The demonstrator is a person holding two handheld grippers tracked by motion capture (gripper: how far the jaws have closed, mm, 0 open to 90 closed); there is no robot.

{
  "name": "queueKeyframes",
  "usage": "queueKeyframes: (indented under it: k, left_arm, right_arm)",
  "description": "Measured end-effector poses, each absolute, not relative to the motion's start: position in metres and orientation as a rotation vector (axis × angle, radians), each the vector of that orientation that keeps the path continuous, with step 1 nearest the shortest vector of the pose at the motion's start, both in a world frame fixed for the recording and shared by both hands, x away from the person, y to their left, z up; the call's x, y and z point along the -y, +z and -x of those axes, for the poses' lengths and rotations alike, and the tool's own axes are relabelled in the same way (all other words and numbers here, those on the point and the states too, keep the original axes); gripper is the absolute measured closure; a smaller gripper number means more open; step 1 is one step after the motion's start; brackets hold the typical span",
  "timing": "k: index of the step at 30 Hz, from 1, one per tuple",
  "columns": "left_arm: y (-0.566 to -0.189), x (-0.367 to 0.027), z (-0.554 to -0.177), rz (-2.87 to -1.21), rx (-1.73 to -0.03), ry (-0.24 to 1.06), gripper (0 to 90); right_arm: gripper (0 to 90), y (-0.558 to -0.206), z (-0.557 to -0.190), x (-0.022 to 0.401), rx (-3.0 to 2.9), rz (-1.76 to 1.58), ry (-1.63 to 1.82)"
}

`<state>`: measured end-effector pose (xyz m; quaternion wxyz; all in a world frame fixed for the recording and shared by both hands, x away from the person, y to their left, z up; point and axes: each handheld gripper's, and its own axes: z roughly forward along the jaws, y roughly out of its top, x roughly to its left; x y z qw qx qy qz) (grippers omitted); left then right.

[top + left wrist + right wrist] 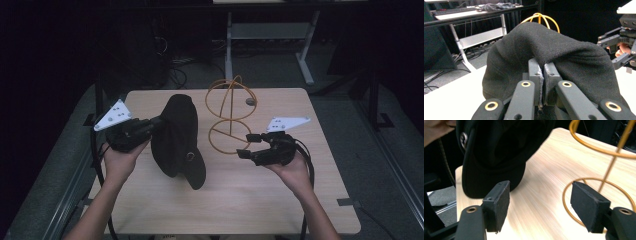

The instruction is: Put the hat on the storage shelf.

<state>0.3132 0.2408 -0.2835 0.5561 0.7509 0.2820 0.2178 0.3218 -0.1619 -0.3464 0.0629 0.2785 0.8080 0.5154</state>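
At frame centre, the left gripper (159, 121) pinches a black fabric cap (177, 140); the right gripper (246, 145), fingers spread, hovers beside an orange wire stand (230, 115).

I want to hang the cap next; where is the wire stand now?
In the high view the orange wire stand stands at the table's far middle, right of the black cap.
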Motion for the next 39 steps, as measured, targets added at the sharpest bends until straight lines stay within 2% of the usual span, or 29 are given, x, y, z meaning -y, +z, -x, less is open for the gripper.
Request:
queueKeyframes:
  k: [22,31,39]
  left_arm:
    - [-0.254,-0.233,-0.338,-1.801,-0.653,0.525,87.2]
    - [-0.247,-0.229,-0.355,-1.802,-0.667,0.502,87.2]
    - [-0.237,-0.220,-0.367,-1.828,-0.657,0.493,87.2]
  right_arm:
    - [26.8,-0.376,-0.305,0.227,-2.367,-0.996,1.506]
    - [23.0,-0.398,-0.301,0.240,-2.402,-1.038,1.445]
    - [22.1,-0.403,-0.298,0.249,-2.387,-1.054,1.434]
